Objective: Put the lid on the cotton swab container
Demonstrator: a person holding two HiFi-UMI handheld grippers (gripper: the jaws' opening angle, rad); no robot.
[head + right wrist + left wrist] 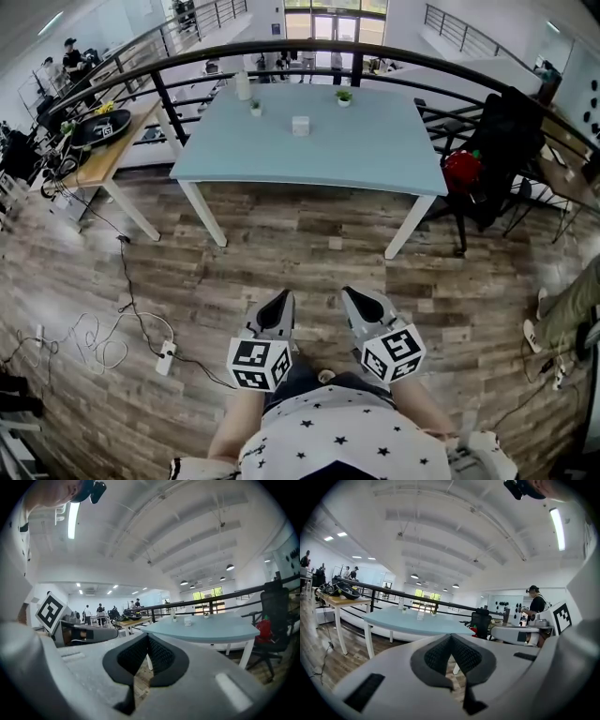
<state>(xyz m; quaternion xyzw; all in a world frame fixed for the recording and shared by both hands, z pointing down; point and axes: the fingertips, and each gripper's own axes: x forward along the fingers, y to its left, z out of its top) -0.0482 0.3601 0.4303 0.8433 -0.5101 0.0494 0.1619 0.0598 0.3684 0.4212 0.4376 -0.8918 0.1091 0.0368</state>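
We count two tongs: left tongs (278, 305), right tongs (360, 302). One marker cube on each, so two cubes.

We count two benches: one blue bench (375, 150), one wooden bench (112, 155).

On blue bench we count four things:
- one small white box (300, 125)
- one white bottle (243, 84)
- two little pot plants: left plant (255, 110), back plant (344, 96)

One black chair (502, 141). One red thing (461, 171) by it.

One white plug strip (167, 356) on floor.

People far off, too small for us to count.
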